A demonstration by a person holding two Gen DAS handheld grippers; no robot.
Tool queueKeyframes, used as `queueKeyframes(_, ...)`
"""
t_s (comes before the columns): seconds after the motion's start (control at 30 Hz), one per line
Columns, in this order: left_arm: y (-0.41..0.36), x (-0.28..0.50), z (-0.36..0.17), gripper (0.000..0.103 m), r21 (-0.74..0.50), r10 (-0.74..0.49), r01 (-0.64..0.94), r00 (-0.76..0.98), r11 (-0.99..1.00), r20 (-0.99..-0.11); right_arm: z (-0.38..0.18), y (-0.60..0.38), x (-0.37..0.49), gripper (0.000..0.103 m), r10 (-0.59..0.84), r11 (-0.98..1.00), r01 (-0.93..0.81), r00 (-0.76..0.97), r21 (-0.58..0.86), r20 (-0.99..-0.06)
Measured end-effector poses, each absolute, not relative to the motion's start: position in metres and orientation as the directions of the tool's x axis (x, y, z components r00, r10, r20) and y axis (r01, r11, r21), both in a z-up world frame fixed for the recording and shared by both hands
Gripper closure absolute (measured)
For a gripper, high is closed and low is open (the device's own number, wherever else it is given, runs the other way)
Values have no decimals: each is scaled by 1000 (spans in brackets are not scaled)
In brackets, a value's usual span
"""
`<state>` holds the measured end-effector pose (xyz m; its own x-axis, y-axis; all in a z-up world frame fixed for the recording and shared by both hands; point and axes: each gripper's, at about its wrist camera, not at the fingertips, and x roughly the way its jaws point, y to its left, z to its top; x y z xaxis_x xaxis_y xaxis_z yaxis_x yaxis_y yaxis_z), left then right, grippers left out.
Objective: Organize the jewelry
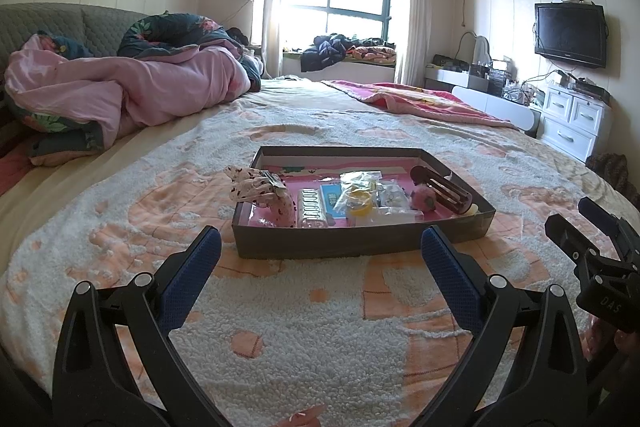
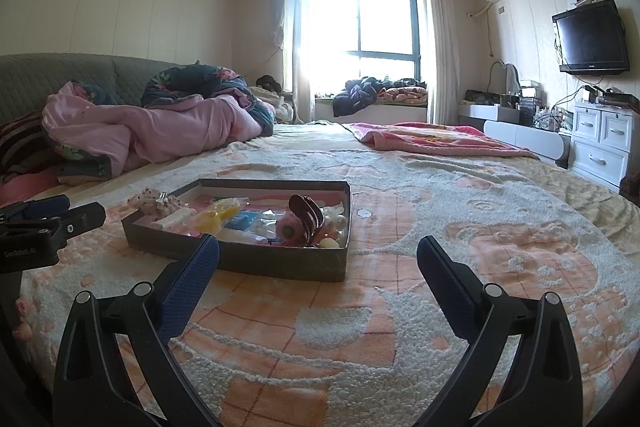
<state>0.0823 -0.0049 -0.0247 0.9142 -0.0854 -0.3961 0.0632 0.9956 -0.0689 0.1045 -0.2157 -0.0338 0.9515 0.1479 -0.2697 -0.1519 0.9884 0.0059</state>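
Observation:
A shallow dark grey tray with a pink lining sits on the bed's fuzzy orange-and-white blanket. It holds a spotted scrunchie with a clip, a clear beaded hair clip, a yellow item in a plastic bag, a pink pompom and a dark brown claw clip. My left gripper is open and empty just in front of the tray. My right gripper is open and empty, to the right of the tray. The claw clip shows there too.
A heap of pink and floral quilts lies at the back left of the bed. A pink blanket lies at the back right. White drawers, a desk and a wall TV stand at the right. A window is behind.

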Motion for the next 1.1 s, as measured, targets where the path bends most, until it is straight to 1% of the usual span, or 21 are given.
queueKeyframes(1.1, -4, 82, -24, 11, -72, -87, 64, 914, 995, -396, -35, -215, 104, 7, 149, 988, -153, 952, 5, -266)
